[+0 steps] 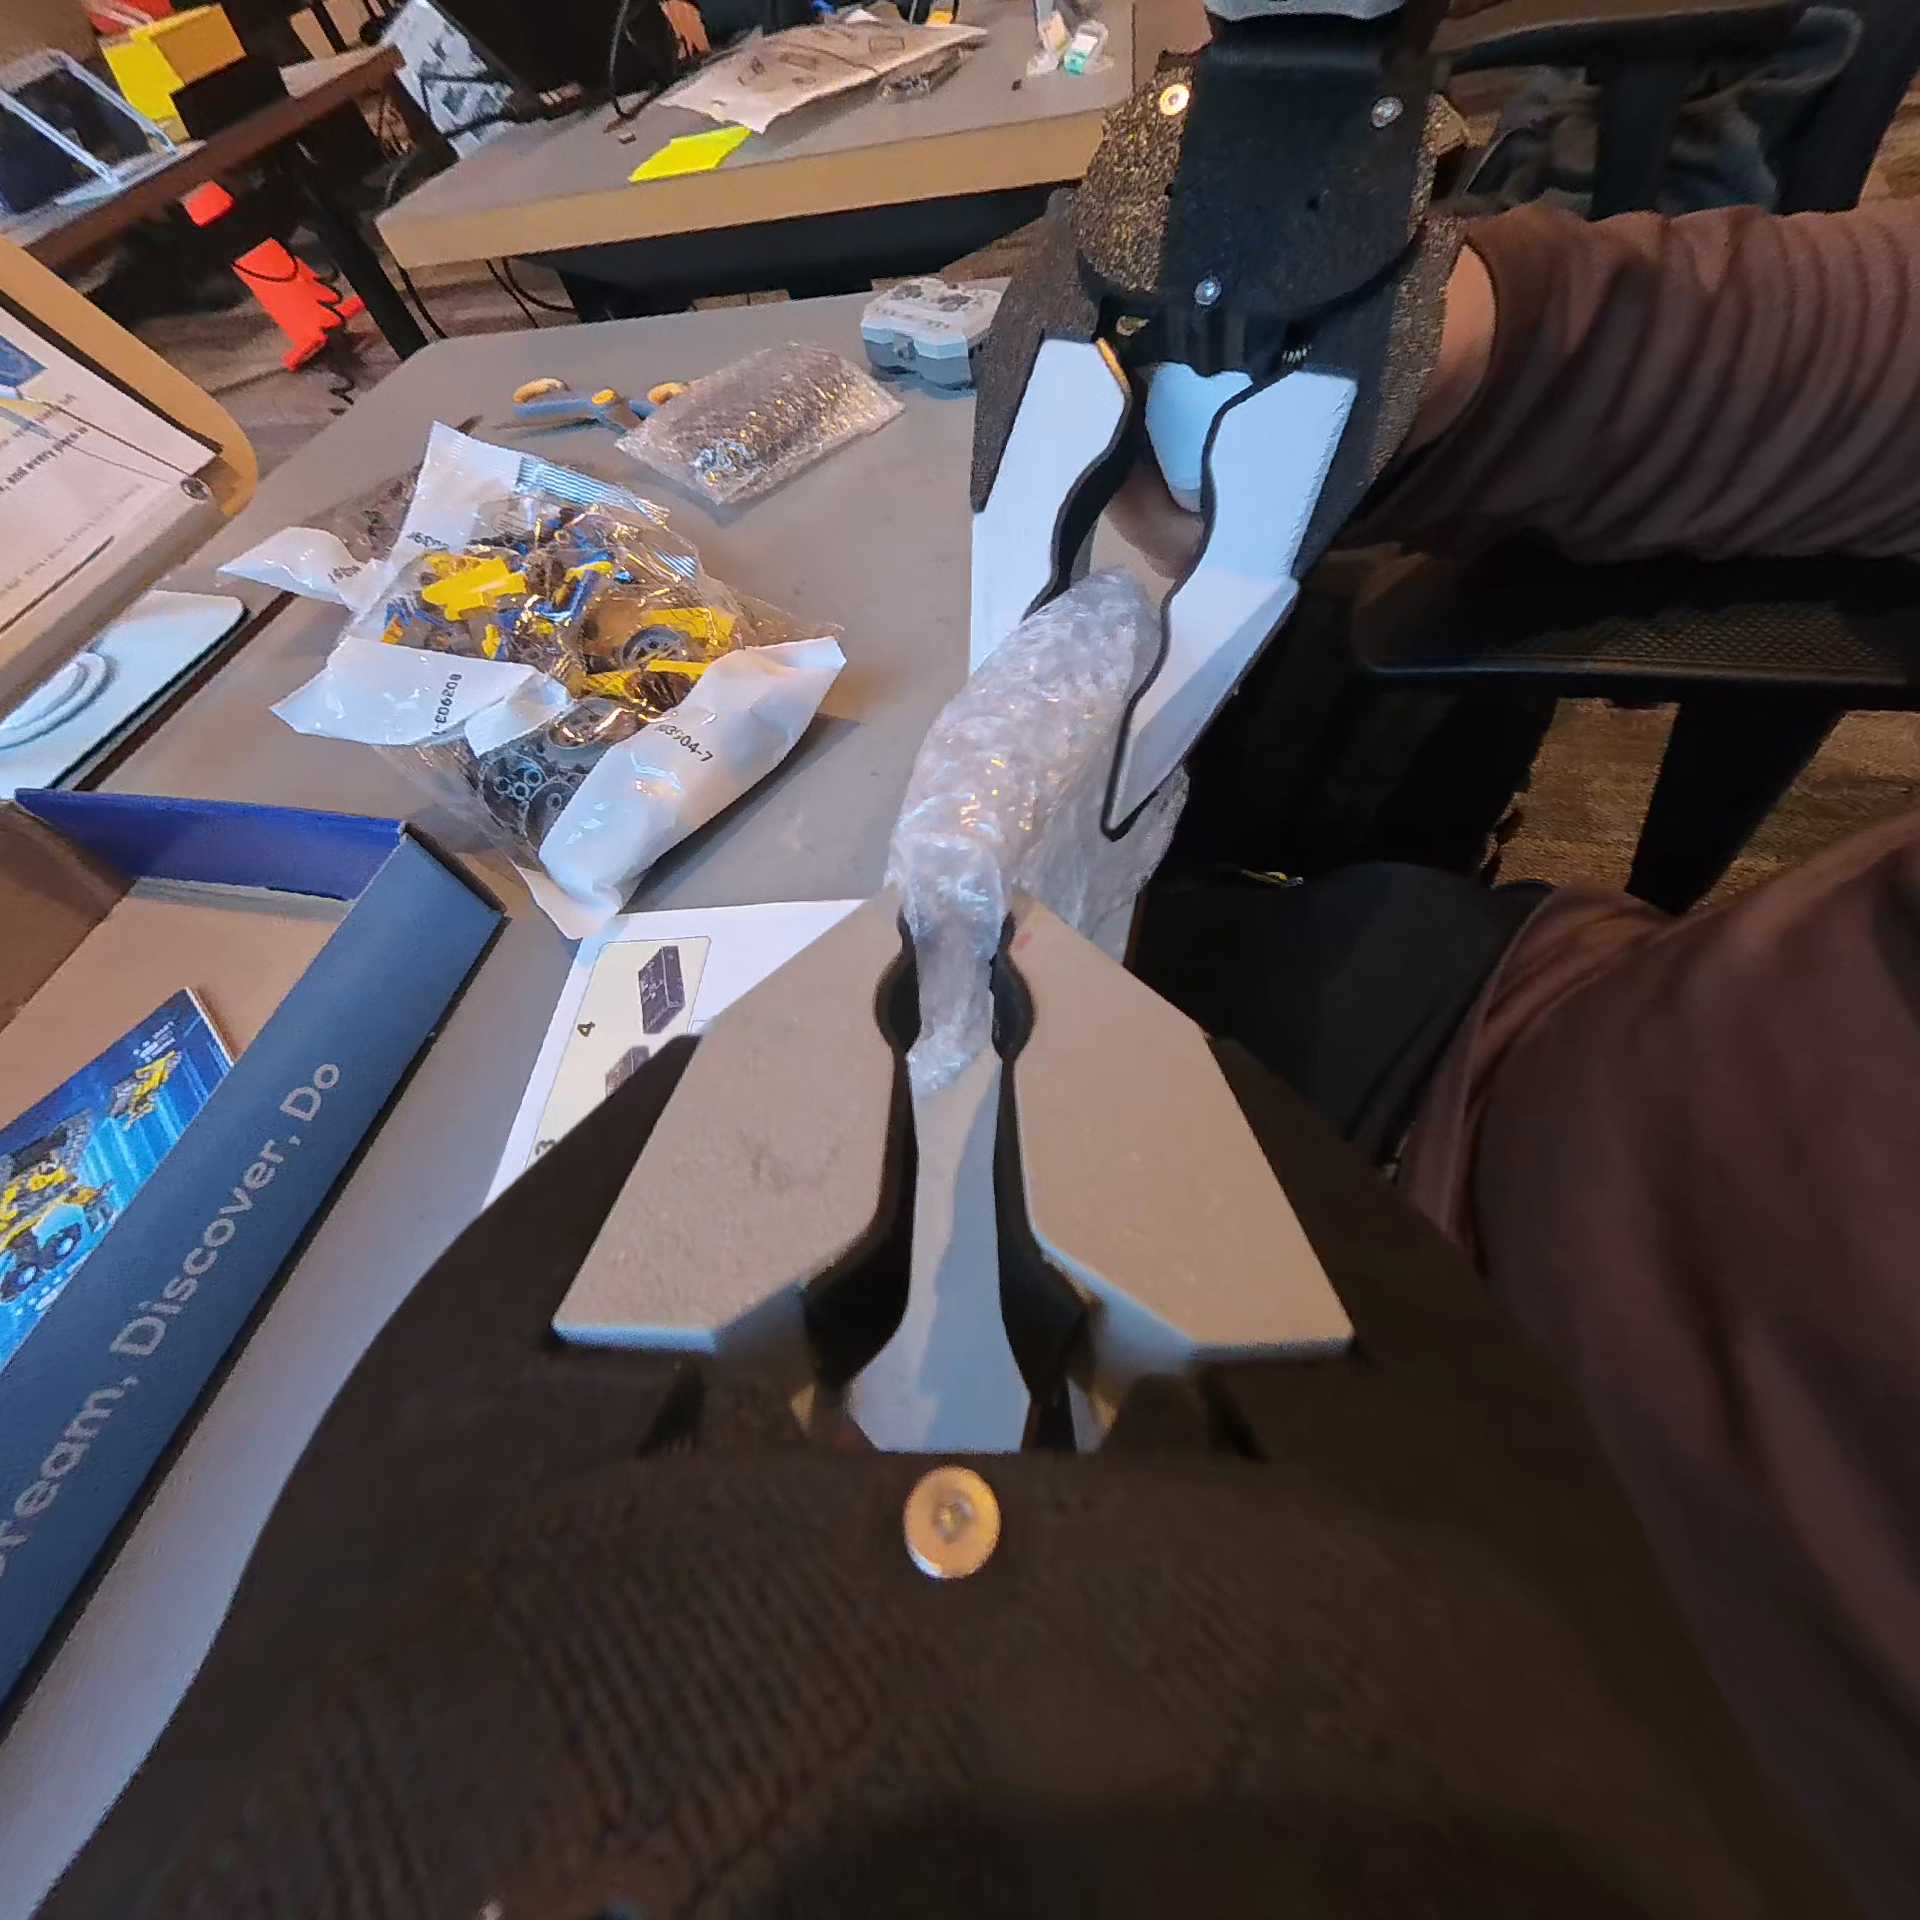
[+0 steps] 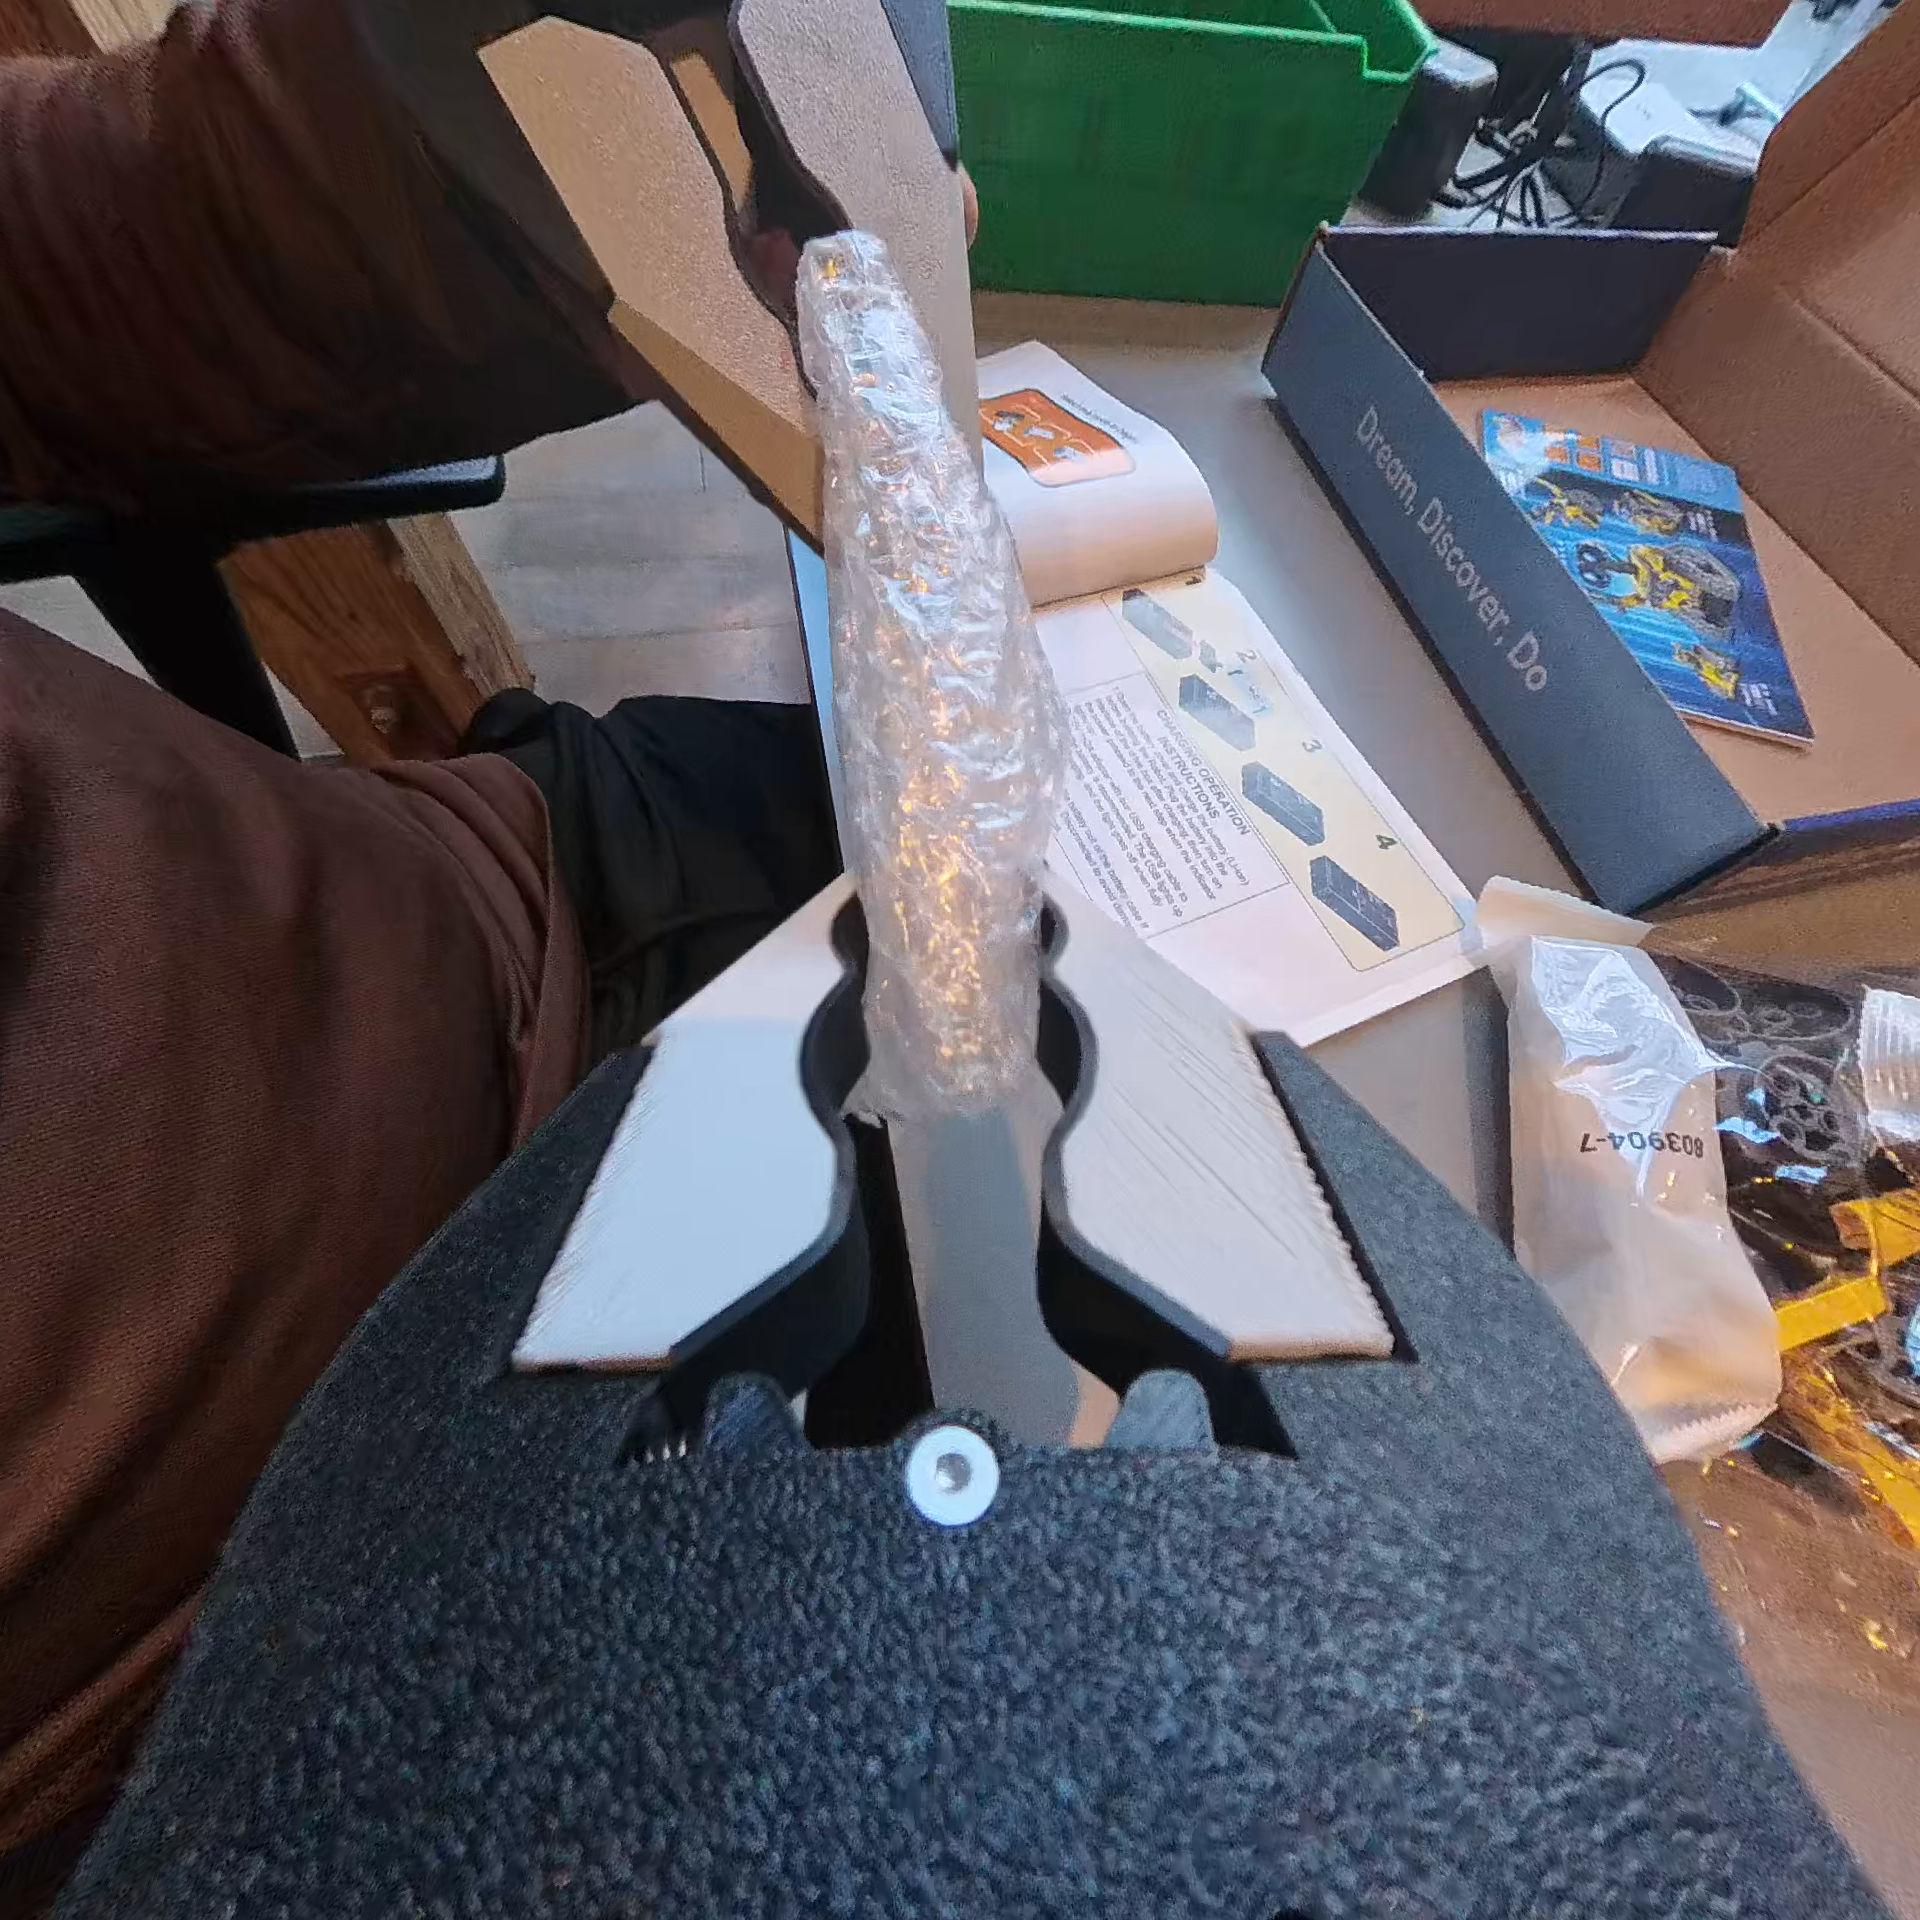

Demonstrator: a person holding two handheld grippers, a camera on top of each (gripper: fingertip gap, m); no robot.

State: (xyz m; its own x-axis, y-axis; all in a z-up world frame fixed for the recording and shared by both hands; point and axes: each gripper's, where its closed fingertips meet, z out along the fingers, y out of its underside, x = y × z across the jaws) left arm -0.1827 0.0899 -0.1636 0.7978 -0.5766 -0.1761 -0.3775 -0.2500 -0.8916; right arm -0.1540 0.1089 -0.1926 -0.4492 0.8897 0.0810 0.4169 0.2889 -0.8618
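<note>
A crumpled roll of clear bubble wrap (image 1: 1029, 717) is stretched between my two grippers, above the near edge of a grey table (image 1: 852, 540). My left gripper (image 1: 956, 935) is shut on its near end. My right gripper (image 1: 1055, 738) points back at me from above and closes on the far end. In the right wrist view the right gripper (image 2: 948, 914) pinches the bubble wrap (image 2: 935, 623), which rises to the left gripper (image 2: 878, 395) at the top. What is inside the wrap is hidden.
On the table lie a plastic bag of yellow and blue building parts (image 1: 561, 644), an open instruction booklet (image 2: 1247, 790), a dark blue box (image 2: 1507, 582), scissors (image 1: 592, 400), another bubble-wrap packet (image 1: 758, 421) and a grey controller (image 1: 925, 327). A green bin (image 2: 1164, 145) stands behind. Brown sleeves (image 1: 1662, 1247) are at the right.
</note>
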